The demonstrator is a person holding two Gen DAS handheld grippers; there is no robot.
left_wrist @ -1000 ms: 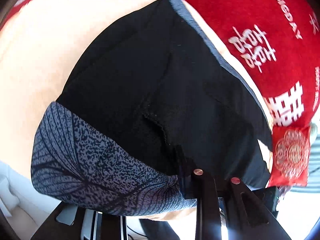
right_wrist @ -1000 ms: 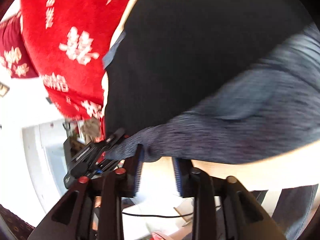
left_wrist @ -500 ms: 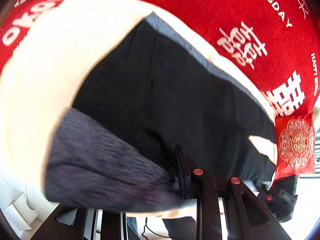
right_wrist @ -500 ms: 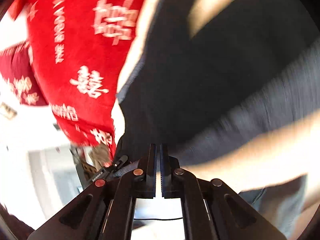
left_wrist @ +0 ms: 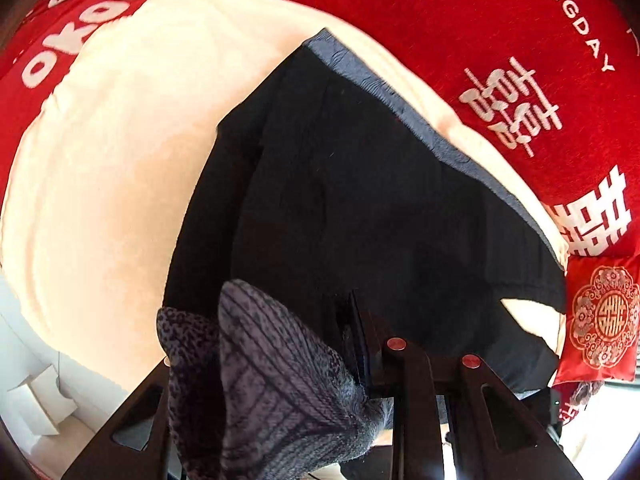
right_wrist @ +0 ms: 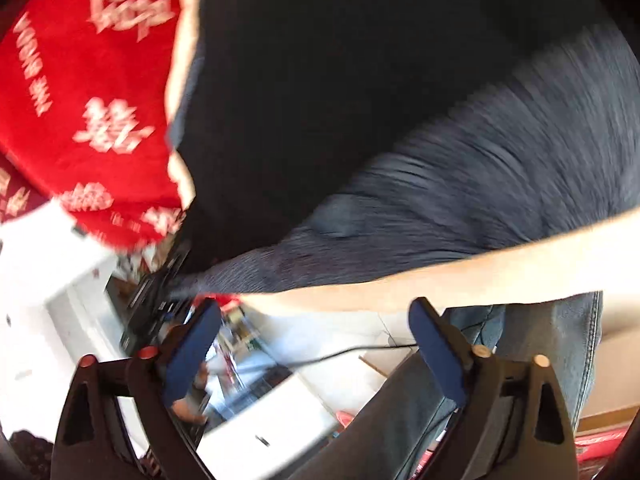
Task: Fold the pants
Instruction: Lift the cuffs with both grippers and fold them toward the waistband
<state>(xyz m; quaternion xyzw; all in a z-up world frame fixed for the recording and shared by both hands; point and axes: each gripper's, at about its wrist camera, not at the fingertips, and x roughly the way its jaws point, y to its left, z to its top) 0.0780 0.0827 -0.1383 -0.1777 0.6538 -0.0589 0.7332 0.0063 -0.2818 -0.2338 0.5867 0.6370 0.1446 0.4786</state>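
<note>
The black fabric pants (left_wrist: pixel 360 208) with a grey patterned band lie spread on a cream padded surface (left_wrist: pixel 112 168), which sits on a red cloth with white characters (left_wrist: pixel 500 40). A narrow grey edge runs along the pants' far side, next to the red cloth. A small red embroidered cushion (left_wrist: pixel 600 320) rests at the right edge of the left wrist view.

The left gripper (left_wrist: pixel 316 356) is at the near edge of the pants, and a bunched fold of the grey patterned band lies over it; the fabric hides one finger, so whether it is clamped cannot be told.

In the blurred right wrist view, the right gripper (right_wrist: pixel 316 356) has its blue-padded fingers (right_wrist: pixel 436 352) spread wide apart with nothing between them. It sits just off the near edge of the cream surface, with the grey band of the pants (right_wrist: pixel 460 184) beyond it.
</note>
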